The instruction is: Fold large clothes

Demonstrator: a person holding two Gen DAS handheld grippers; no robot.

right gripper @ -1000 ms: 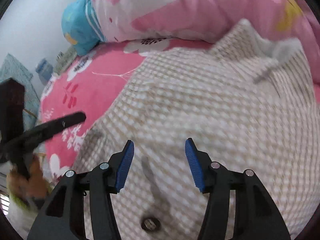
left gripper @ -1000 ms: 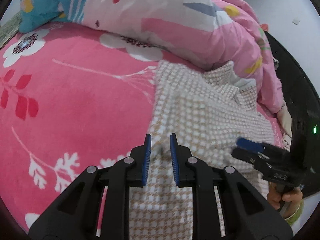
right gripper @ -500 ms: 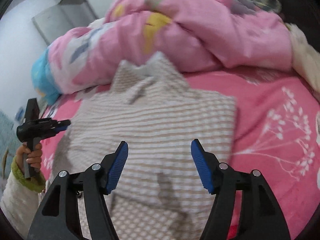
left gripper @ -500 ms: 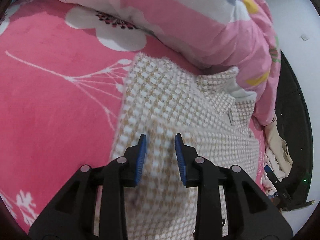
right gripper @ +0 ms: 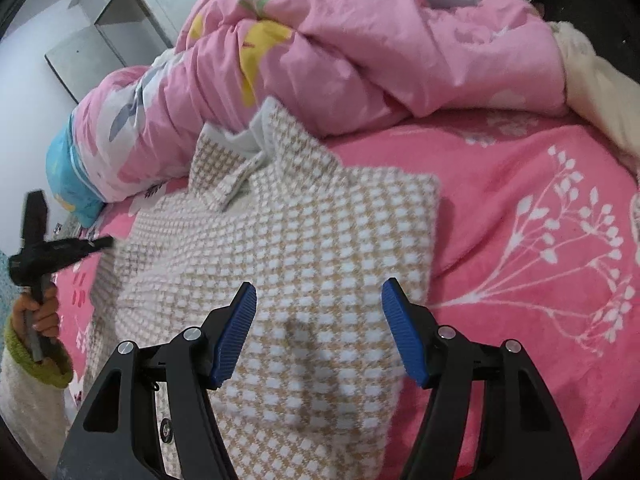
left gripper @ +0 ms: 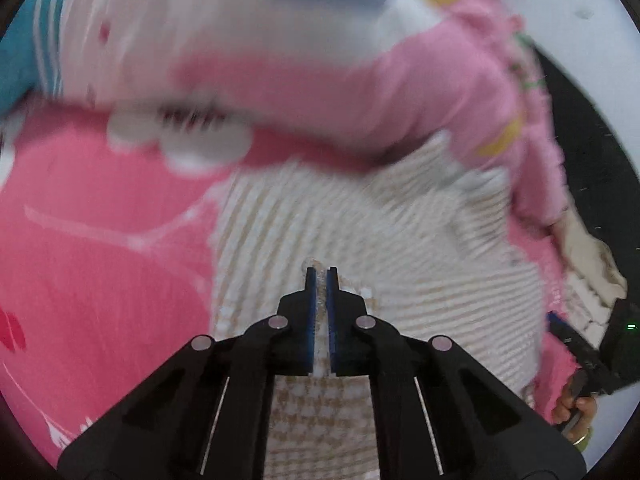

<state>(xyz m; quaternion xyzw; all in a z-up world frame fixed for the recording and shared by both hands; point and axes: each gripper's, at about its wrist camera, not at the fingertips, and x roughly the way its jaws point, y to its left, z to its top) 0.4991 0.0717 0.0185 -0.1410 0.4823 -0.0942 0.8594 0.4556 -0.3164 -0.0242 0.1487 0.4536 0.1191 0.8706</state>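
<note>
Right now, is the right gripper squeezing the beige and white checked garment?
No, the right gripper has its blue pads spread wide above the beige and white checked garment.

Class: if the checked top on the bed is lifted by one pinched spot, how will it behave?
The top likely droops: it lies soft, creased. Its fuzzy knit probably grips well between the left tongs. It may drag on the plush blanket.

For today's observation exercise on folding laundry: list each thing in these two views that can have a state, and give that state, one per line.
Checked garment: lying on the bed, partly folded, collar toward the duvet.
Left gripper: just closed, fingers shut on a pinch of the checked garment.
Right gripper: open, nothing between its fingers, over the garment.
Pink duvet: bunched in a heap behind the garment.
Pink blanket: spread flat.
</note>
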